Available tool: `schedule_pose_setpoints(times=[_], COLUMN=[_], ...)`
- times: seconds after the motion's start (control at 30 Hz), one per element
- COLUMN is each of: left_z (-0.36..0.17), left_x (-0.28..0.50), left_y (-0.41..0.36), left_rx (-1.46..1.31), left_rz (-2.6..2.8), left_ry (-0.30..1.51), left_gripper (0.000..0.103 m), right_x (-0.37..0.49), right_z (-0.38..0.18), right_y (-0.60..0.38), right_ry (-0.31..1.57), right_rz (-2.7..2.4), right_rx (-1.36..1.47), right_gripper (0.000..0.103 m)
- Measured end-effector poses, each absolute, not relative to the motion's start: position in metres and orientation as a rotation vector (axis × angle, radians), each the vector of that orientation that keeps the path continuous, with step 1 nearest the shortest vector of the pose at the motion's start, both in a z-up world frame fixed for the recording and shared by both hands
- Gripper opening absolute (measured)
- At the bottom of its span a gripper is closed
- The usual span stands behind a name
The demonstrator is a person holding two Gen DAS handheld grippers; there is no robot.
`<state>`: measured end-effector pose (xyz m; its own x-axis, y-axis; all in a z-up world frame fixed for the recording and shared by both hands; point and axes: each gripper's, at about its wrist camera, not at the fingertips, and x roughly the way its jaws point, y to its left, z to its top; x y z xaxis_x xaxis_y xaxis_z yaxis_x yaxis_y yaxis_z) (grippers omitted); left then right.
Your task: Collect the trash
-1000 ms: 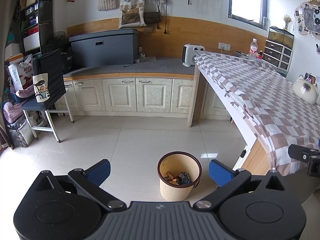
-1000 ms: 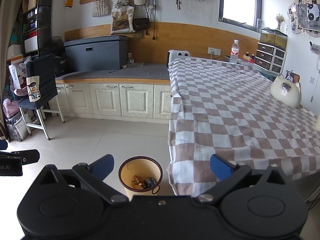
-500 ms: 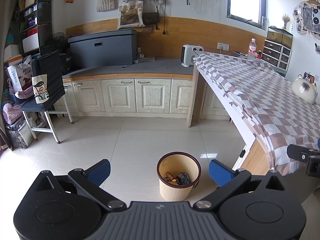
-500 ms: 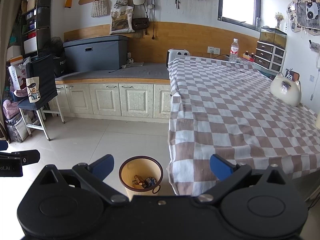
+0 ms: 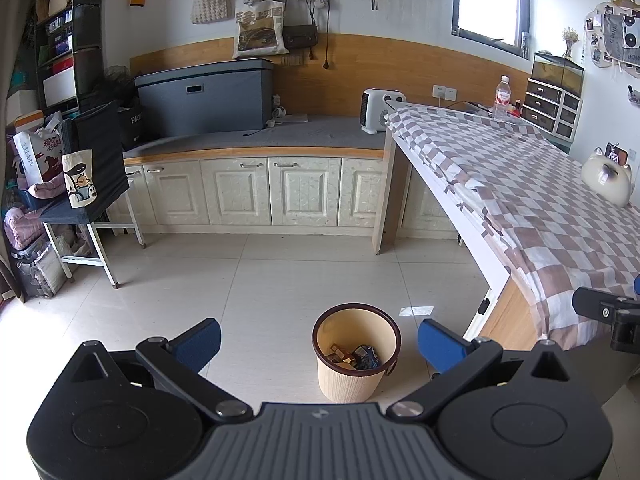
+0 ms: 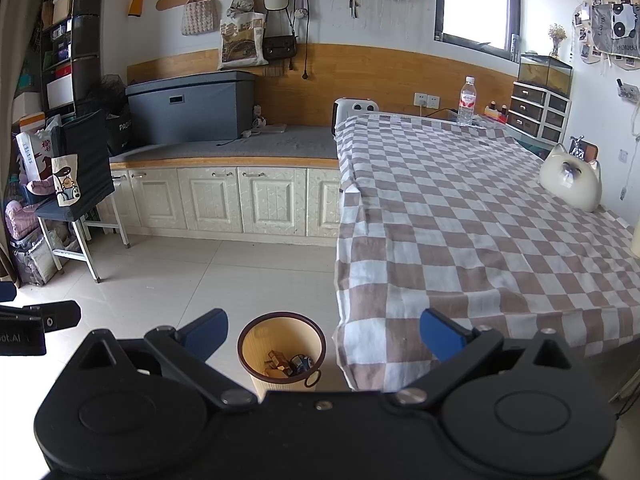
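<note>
A beige waste bin (image 5: 354, 364) with a dark brown rim stands on the tiled floor by the table corner; it also shows in the right wrist view (image 6: 280, 352). Several pieces of trash (image 5: 354, 356) lie inside it, also seen from the right (image 6: 288, 364). My left gripper (image 5: 318, 340) is open and empty, held above the floor with the bin between its blue fingertips. My right gripper (image 6: 324, 334) is open and empty, over the bin and the table's near edge. Each gripper's side shows at the other view's edge.
A table with a brown-and-white checked cloth (image 6: 460, 220) fills the right side. On it stand a white cat-shaped object (image 6: 570, 178) and a water bottle (image 6: 467, 100). White cabinets (image 5: 256, 190) line the back wall. A chair with bags (image 5: 88, 176) stands at the left.
Both views have shifted very slightly; the grippers stay open and empty over the bin, and nothing in the room has moved.
</note>
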<state>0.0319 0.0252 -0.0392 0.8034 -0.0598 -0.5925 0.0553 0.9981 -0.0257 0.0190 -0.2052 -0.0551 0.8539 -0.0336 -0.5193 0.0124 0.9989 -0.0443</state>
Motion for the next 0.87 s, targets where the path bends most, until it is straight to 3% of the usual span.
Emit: schedule_pose_setpoints(times=[0.87], left_z=[-0.0395], left_x=[0.0333], left_y=[0.0215], left_rx=[-0.008], left_rz=[-0.065], left_ry=[0.636], left_gripper=[0.103], right_x=[0.0185], right_z=[-0.0563], right_y=[-0.2075], right_ry=[0.548], right_rz=[-0.026], right_rx=[-0.036], right_gripper=[0.103])
